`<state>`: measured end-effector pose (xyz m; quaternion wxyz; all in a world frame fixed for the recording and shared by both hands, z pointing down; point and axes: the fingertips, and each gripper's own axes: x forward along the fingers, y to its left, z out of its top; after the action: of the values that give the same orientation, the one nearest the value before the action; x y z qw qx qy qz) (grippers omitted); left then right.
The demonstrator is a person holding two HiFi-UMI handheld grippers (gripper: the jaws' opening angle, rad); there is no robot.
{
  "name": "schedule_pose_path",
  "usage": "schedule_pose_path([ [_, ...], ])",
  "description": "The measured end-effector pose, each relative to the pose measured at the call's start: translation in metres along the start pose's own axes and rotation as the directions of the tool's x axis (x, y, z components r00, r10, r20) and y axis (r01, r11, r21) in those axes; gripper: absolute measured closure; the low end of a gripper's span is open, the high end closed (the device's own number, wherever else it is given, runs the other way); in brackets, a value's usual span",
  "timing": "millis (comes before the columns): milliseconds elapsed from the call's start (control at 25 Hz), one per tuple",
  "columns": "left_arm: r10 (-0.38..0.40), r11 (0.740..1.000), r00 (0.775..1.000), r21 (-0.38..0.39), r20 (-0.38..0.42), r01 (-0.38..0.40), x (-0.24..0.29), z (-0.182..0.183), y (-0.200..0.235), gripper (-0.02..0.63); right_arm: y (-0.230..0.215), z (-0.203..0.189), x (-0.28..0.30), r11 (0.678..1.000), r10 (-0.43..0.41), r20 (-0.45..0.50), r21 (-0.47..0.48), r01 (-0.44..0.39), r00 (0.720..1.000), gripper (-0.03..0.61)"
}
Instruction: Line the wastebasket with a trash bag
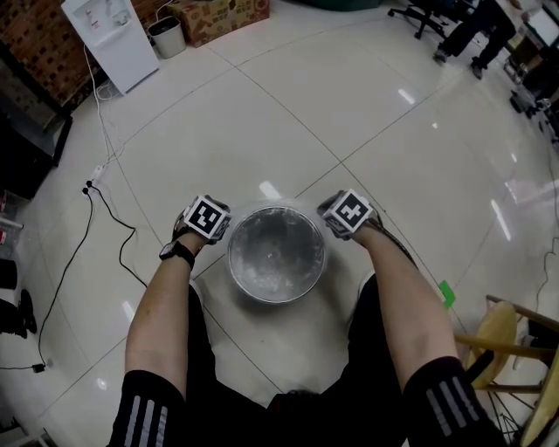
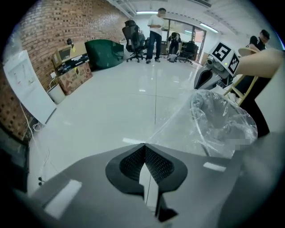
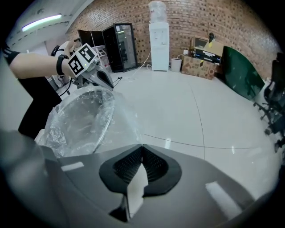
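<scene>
A round wastebasket [image 1: 238, 272] stands on the floor between my feet, with a clear trash bag [image 1: 276, 249] inside it and over its rim. My left gripper [image 1: 225, 229] is at the rim's left side and my right gripper [image 1: 332, 223] at its right side. In the left gripper view the jaws [image 2: 144, 144] are shut, and the bag's film [image 2: 178, 127] stretches from their tips to the wastebasket [image 2: 222, 120]. In the right gripper view the jaws [image 3: 141, 146] are likewise shut, pinching the film [image 3: 120, 129] that runs to the basket [image 3: 82, 120]. Both grippers point steeply down.
A white water dispenser [image 1: 109, 35], a small bin [image 1: 166, 37] and a cardboard box [image 1: 223, 16] stand at the far wall. A cable [image 1: 105, 209] lies on the floor at left. A wooden chair [image 1: 511, 349] is close at right. People and office chairs are far off.
</scene>
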<state>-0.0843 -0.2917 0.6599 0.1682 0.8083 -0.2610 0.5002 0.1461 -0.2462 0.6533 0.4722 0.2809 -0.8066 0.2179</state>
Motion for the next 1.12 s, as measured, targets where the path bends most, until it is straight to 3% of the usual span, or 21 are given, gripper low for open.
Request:
schedule_pose_path([
  [160, -0.084, 0.996, 0.990, 0.009, -0.113, 0.086, 0.018, -0.024, -0.017, 0.620, 0.004, -0.021, 0.017, 1.000, 0.028, -0.075, -0.001, -0.029, 0.997, 0.571],
  [360, -0.190, 0.982, 0.966, -0.016, -0.175, 0.190, 0.028, -0.048, -0.035, 0.620, 0.038, -0.040, 0.030, 0.983, 0.181, -0.147, -0.010, -0.184, 0.972, 0.569],
  [520, -0.184, 0.983, 0.947, -0.038, -0.264, 0.180, 0.027, -0.070, -0.040, 0.611, 0.037, -0.057, 0.035, 0.983, 0.156, -0.211, -0.057, -0.172, 0.965, 0.549],
  [680, -0.185, 0.983, 0.961, -0.041, -0.208, 0.180, 0.026, -0.061, -0.039, 0.577, 0.029, -0.058, 0.030, 0.988, 0.143, -0.185, -0.035, -0.152, 0.972, 0.511],
  [760, -0.180, 0.983, 0.959, -0.056, -0.218, 0.172, 0.020, -0.064, -0.036, 0.563, 0.022, -0.053, 0.021, 0.991, 0.128, -0.157, -0.011, -0.131, 0.979, 0.499],
  [840, -0.157, 0.988, 0.975, -0.034, -0.160, 0.153, 0.015, -0.054, -0.029, 0.552, 0.016, -0.053, 0.015, 0.993, 0.115, -0.137, -0.007, -0.117, 0.984, 0.489],
  [1120, -0.106, 0.994, 0.992, -0.005, -0.075, 0.106, -0.026, -0.053, -0.020, 0.534, 0.016, -0.050, -0.031, 0.995, 0.041, -0.113, -0.085, -0.050, 0.993, 0.468],
])
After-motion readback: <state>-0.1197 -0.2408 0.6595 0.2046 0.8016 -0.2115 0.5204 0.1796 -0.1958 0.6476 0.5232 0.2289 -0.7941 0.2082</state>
